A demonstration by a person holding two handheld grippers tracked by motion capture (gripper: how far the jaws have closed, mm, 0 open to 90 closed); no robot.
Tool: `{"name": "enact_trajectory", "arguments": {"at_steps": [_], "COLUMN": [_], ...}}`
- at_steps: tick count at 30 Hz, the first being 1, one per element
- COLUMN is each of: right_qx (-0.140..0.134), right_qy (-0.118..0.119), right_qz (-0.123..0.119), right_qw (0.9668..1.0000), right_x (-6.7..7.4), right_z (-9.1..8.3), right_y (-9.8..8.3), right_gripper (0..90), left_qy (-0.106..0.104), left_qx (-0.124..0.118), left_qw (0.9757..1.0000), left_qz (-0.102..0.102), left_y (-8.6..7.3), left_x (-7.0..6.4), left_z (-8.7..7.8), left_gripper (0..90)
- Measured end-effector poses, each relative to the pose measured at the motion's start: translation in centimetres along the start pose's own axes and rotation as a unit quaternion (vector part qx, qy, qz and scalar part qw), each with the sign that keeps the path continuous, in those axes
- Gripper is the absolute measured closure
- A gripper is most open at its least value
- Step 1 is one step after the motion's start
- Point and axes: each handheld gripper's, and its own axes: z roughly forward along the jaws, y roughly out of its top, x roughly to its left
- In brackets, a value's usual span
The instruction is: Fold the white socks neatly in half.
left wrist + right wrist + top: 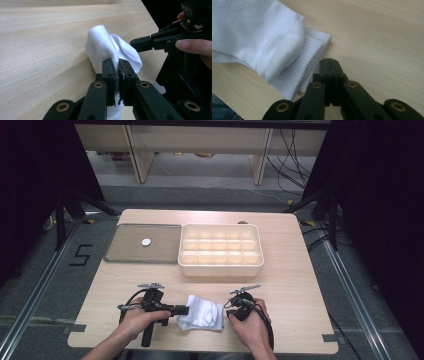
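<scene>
From above, the light wooden table (290, 270) carries things the gripper cameras miss: a cream tray (220, 249) split into many small compartments at the far middle, and touching its left side a flat grey lid (125, 251) with a small white disc (146, 242) on it. Near the front edge a bunched white sock (202, 313) lies between the two hands. The left gripper (182, 310) is held level, pointing across toward the other hand, with the person's left hand (136, 319) wrapped round its handle; its tip is at the sock's left end. The left gripper view settles what the high view cannot: the two jaws are clenched on a fold of the sock (107, 47), the cloth rising in a soft hump just beyond them, and the right gripper (133, 43) reaches in from the far side, just beside the cloth, a finger of the right hand (193, 47) along it. In the high view the right hand (251, 322) sits just right of the sock. The right gripper view shows that gripper's own jaws (329, 61) pressed together with nothing between them, the sock's ribbed cuff (308, 66) lying flat on the wood just left of them under a smoother folded layer.
</scene>
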Motion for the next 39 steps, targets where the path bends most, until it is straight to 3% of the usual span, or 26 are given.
{"name": "enact_trajectory", "arguments": {"at_steps": [2,6,7,10,12,13,14,16,19,20,27,32,34,35,39], "right_qx": [0.000,-0.006,0.003,0.000,0.006,0.005,0.008,0.009,0.014,0.007,0.011,0.007,0.007,0.007,0.010], "right_qy": [0.002,0.007,0.009,-0.003,-0.004,-0.005,-0.007,-0.008,-0.009,-0.007,-0.017,-0.016,-0.013,-0.010,-0.015], "right_qz": [0.003,-0.020,-0.006,-0.020,-0.004,-0.017,-0.009,-0.024,-0.019,-0.027,-0.018,-0.024,-0.014,-0.026,-0.024], "right_qw": [1.0000,0.9997,0.9999,0.9998,1.0000,0.9998,0.9999,0.9996,0.9997,0.9996,0.9996,0.9996,0.9998,0.9996,0.9995], "right_x": [0.4,0.7,0.9,0.9,1.2,1.1,1.2,1.1,1.3,1.3,1.9,1.9,2.1,2.0,2.2], "right_z": [0.2,0.6,0.6,0.8,0.8,0.8,0.8,0.9,0.9,1.0,1.2,1.2,1.2,1.3,1.4], "right_y": [0.0,-0.1,-0.1,-0.1,0.0,0.0,0.0,0.1,0.2,0.2,0.6,0.6,0.6,0.7,0.7], "right_gripper": [90.0,90.0,90.0,90.0,90.0,90.0,90.0,90.0,90.0,90.0,90.0,90.0,90.0,90.0,90.0], "left_qy": [0.002,0.001,0.001,0.002,0.003,0.002,0.001,0.003,0.002,0.005,0.012,0.006,0.007,0.008,0.006], "left_qx": [0.000,-0.004,-0.004,-0.002,0.004,0.004,0.003,-0.002,0.002,0.001,-0.003,-0.001,-0.002,-0.002,0.003], "left_qw": [1.0000,1.0000,1.0000,1.0000,1.0000,1.0000,1.0000,1.0000,1.0000,1.0000,0.9999,0.9999,0.9999,0.9999,0.9999], "left_qz": [0.000,0.000,0.000,0.001,0.006,0.006,0.005,0.003,0.003,0.004,0.005,0.008,0.008,0.008,0.012], "left_y": [0.0,0.1,0.1,0.1,0.2,0.2,0.2,0.2,0.3,0.3,0.5,0.6,0.6,0.7,0.9], "left_x": [0.0,0.0,0.0,0.0,0.1,0.1,0.1,0.0,0.0,0.0,-0.3,-0.3,-0.4,-0.4,-0.5], "left_z": [0.0,0.1,0.1,0.1,0.1,0.1,0.1,0.1,0.1,0.1,0.1,0.2,0.2,0.2,0.3], "left_gripper": [84.1,84.1,84.1,84.1,84.0,84.0,84.0,84.0,84.0,84.0,84.0,84.0,84.0,84.0,84.0]}}
